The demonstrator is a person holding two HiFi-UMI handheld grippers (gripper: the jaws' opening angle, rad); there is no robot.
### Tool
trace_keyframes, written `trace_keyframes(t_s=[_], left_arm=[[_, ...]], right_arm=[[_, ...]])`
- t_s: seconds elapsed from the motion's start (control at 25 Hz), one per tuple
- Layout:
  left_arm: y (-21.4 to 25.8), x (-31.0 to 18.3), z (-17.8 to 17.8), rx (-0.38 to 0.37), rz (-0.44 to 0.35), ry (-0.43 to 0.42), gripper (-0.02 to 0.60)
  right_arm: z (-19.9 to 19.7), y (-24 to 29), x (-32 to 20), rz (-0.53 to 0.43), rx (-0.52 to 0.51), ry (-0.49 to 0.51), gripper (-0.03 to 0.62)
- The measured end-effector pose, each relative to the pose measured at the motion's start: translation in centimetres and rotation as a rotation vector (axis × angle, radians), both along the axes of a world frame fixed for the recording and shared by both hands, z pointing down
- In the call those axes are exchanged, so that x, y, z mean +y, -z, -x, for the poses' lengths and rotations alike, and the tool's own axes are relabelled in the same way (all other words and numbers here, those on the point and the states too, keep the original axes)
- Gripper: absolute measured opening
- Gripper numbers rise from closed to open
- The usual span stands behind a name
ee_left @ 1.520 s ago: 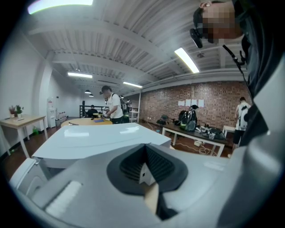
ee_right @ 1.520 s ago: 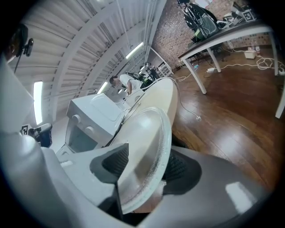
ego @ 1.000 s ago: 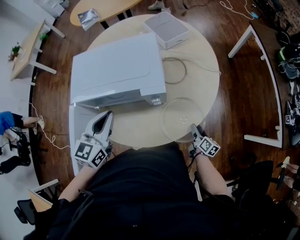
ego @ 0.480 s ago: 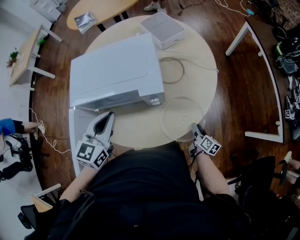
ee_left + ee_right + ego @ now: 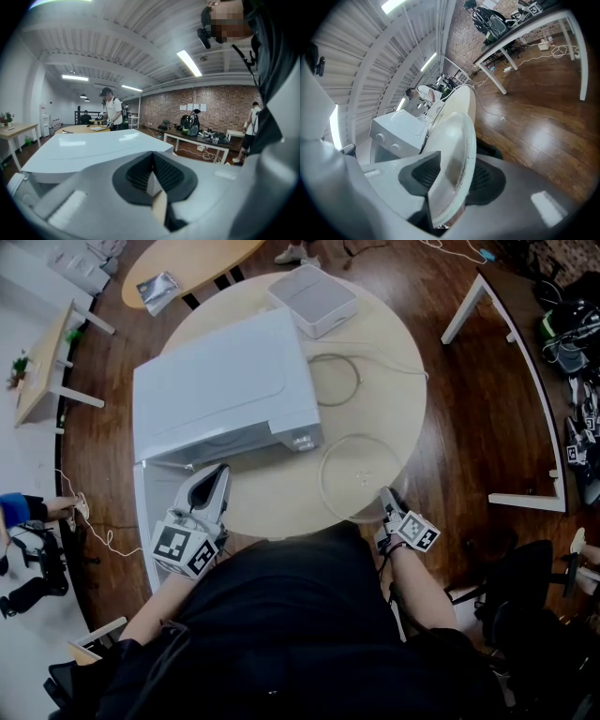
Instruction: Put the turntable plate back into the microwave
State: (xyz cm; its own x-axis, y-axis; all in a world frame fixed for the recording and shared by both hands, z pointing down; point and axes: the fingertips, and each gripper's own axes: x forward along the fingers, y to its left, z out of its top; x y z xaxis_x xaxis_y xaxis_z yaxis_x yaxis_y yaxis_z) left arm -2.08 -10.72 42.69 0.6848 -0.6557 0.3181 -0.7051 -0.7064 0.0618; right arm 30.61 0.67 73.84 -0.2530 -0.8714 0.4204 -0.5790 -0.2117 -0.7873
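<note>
One turntable plate (image 5: 361, 474) at table (image 5: 281, 507) edge, apart from open microwave (image 5: 220, 381).

We stand in an open-plan lab or workshop, where a microwave (image 5: 220, 381) sits on a round surface (image 5: 281, 498) over a dark wood floor (image 5: 459, 427). Right of that surface, a white-framed desk (image 5: 525, 502) is loaded with gear. Beyond it are a brick wall (image 5: 187, 101), a bench (image 5: 199, 138) piled with bags, ceiling strip lights (image 5: 189, 63) and a standing person (image 5: 112, 110).
</note>
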Motion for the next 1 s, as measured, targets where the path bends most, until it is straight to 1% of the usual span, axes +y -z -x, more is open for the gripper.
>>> trace_keyframes(t_s=[0.08, 0.2, 0.48, 0.8, 0.92, 1.0], left_arm=[[-0.1, -0.1, -0.1, -0.008, 0.004, -0.01, 0.006], [0.1, -0.1, -0.3, 0.004, 0.004, -0.011, 0.006], [-0.2, -0.2, -0.2, 0.01, 0.012, -0.023, 0.006], [-0.3, -0.2, -0.1, 0.03, 0.015, -0.032, 0.006], [-0.3, -0.2, 0.1, 0.038, 0.019, -0.034, 0.006], [-0.1, -0.2, 0.1, 0.043, 0.027, -0.032, 0.006]], right_arm=[[-0.1, 0.2, 0.2, -0.006, -0.009, -0.007, 0.152], [0.0, 0.7, 0.3, -0.026, -0.031, -0.021, 0.136], [0.4, 1.1, 1.3, -0.045, -0.106, -0.078, 0.108], [0.8, 1.6, 2.0, -0.062, -0.139, -0.118, 0.091], [0.9, 2.5, 1.9, -0.079, -0.185, -0.155, 0.066], [1.0, 3.1, 1.6, -0.101, -0.246, -0.188, 0.052]])
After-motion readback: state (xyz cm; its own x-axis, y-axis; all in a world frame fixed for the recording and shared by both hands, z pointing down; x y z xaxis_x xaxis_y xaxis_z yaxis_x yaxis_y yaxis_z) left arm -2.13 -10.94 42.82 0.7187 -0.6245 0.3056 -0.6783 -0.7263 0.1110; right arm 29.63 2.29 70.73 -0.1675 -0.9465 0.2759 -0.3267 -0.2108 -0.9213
